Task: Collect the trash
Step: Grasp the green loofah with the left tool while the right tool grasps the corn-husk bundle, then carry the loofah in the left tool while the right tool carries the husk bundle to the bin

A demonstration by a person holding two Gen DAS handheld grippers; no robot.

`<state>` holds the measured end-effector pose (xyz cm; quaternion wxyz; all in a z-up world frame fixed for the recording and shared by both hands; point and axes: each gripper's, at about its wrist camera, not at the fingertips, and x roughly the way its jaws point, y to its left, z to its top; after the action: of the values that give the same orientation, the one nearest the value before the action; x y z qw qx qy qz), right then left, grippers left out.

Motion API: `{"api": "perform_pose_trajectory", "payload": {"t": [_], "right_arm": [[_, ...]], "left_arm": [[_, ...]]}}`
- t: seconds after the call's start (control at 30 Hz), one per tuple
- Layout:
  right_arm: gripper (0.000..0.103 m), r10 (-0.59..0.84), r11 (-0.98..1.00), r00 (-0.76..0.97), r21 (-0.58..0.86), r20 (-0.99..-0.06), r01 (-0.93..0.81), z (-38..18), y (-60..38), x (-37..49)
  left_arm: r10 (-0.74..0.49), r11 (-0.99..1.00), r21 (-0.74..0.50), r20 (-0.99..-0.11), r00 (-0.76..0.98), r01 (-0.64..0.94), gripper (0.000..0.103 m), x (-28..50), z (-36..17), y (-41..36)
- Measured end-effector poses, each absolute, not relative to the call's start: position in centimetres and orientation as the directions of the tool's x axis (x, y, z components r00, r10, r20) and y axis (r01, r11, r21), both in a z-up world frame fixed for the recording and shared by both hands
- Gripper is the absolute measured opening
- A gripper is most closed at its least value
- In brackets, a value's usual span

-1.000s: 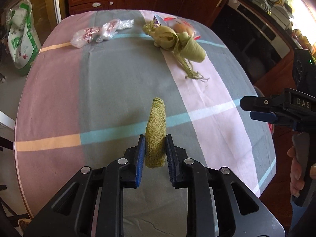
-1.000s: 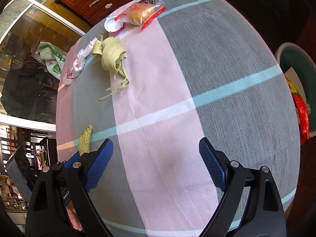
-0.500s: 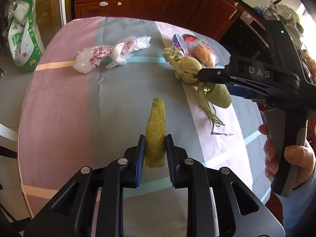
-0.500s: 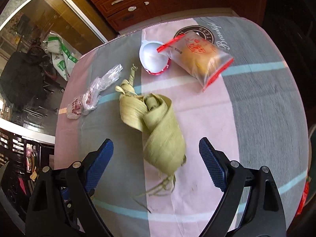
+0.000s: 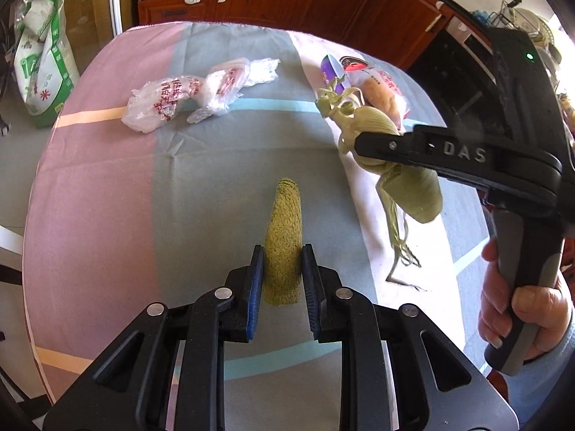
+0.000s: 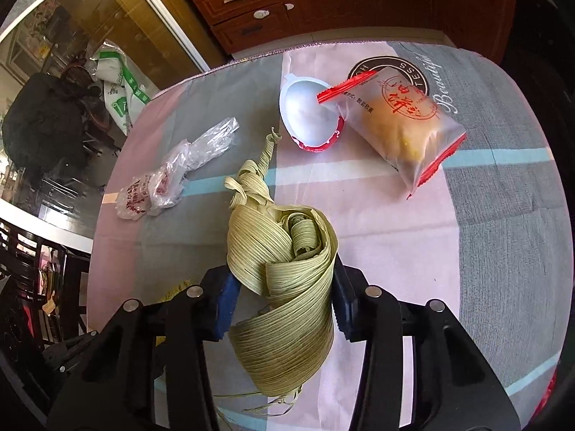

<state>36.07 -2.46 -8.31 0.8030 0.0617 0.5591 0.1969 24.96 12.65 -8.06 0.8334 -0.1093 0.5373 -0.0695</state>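
Partway through, I'd say. Left gripper (image 5: 282, 280) has its pads clamped on the corn cob (image 5: 284, 244), which sticks out forward beyond the fingertips, clear of the tablecloth (image 5: 107, 197). Right gripper (image 6: 284, 305) is closing on the corn husk bundle (image 6: 284, 287): the husk sits right between the blue pads, bulging above and below them, loose strands trailing under the claw. Pads look to be touching its sides, but the jaws are not done closing, so I wouldn't call the grip settled. From the left wrist view the husk looks to be partly off the cloth.

Not yet collected, all ahead of the right claw:
- crumpled plastic bag (image 6: 169, 179), ahead and to the left
- small white cup (image 6: 309, 115), straight ahead, past the husk's tip
- packaged pastry (image 6: 399, 125), ahead and to the right, its corner touching or overlapping the cup

No bin in either view, so nothing is visibly disposed of. Two items in hand or nearly so; three remain on the table, if the sealed pastry counts as trash.
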Motion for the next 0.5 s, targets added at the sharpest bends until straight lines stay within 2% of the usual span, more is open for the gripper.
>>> {"api": "perform_pose_trajectory", "payload": {"t": [0.27, 0.5], "right_arm": [[0.042, 0.434, 0.899, 0.314, 0.380, -0.845, -0.220, -5.5, -6.5, 32.4], [0.042, 0.457, 0.889, 0.373, 0.431, -0.808, -0.155, -2.4, -13.2, 28.9]], "left_arm": [[-0.267, 0.960, -0.276, -0.873, 0.407, 0.039, 0.022, 23.5, -5.6, 9.6], [-0.284, 0.958, -0.245, -0.866, 0.411, 0.147, 0.022, 22.4, -2.3, 4.3]]}}
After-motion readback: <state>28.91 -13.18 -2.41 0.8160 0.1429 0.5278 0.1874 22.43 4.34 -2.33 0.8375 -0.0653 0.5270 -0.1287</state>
